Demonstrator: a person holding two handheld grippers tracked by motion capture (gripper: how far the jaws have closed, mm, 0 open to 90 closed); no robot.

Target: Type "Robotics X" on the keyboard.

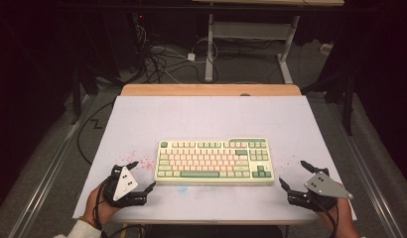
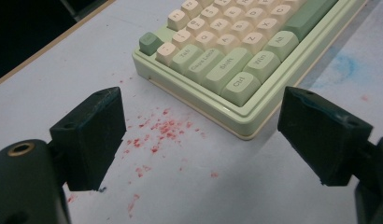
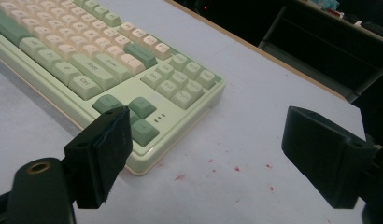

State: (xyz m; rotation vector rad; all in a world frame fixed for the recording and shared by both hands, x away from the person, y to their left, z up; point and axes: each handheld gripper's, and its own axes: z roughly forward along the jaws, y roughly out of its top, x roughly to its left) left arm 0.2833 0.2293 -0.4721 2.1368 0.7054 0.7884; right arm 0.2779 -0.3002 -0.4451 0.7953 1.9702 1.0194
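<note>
A green and cream keyboard (image 1: 214, 161) lies flat near the middle of the white table (image 1: 206, 119). My left gripper (image 1: 143, 174) rests open on the table just off the keyboard's near left corner (image 2: 236, 88), nothing between its jaws (image 2: 206, 135). My right gripper (image 1: 293, 174) is open off the keyboard's near right corner (image 3: 147, 107), its jaws wide apart and empty (image 3: 217, 154). A hand holds each gripper at the table's front edge.
Red specks (image 2: 161, 130) stain the table left of the keyboard, and a few (image 3: 236, 169) lie to its right. A faint blue smudge (image 2: 346, 65) marks the surface in front of it. Beyond the table's wooden far edge (image 1: 211, 89) are cables and desk legs (image 1: 209, 49).
</note>
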